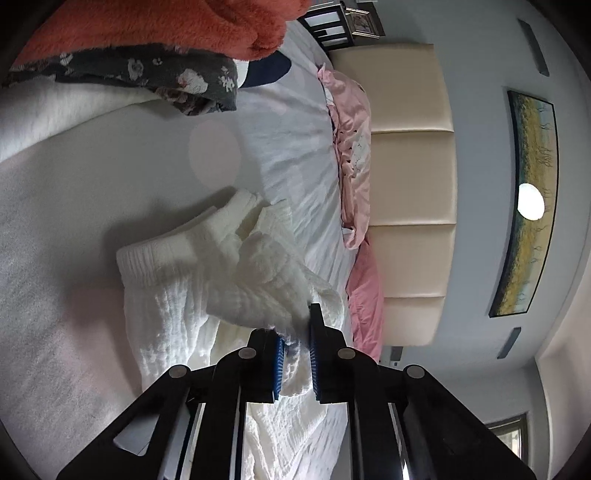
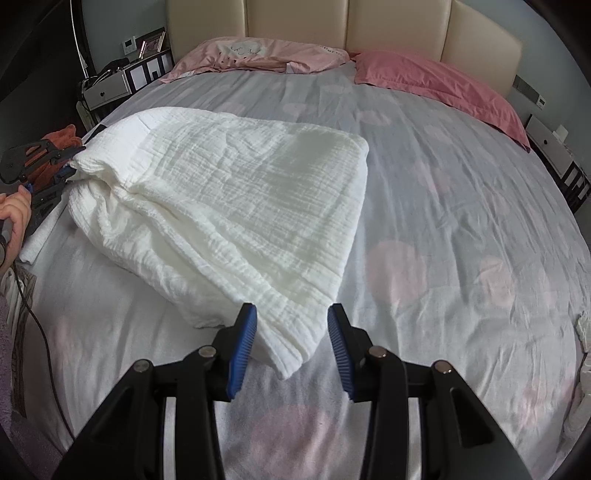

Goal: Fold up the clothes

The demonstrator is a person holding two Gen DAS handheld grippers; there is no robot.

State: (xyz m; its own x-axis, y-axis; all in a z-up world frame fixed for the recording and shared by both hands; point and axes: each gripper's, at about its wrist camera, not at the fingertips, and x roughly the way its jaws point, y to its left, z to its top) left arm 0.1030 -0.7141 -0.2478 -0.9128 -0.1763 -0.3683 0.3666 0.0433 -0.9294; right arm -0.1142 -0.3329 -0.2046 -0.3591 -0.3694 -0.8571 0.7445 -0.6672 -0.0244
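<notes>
Left tool (image 1: 295, 328) pinches white garment (image 2: 236, 206); right tool (image 2: 291, 314) gapes.

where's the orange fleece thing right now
In the left wrist view the orange fleece sits top left, piled on a dark floral garment at the bed's edge.

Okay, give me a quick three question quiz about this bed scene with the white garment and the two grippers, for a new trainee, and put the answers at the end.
1. True or false: the left gripper is shut on the white garment.
2. Multiple choice: the right gripper is (a) shut on a pillow, (b) open, with the garment's near corner between its fingers, (c) holding an orange blanket.
3. Fill in: the two pillows at the headboard are ____ in colour.

Key: 1 true; 2 b; 3 pink.
</notes>
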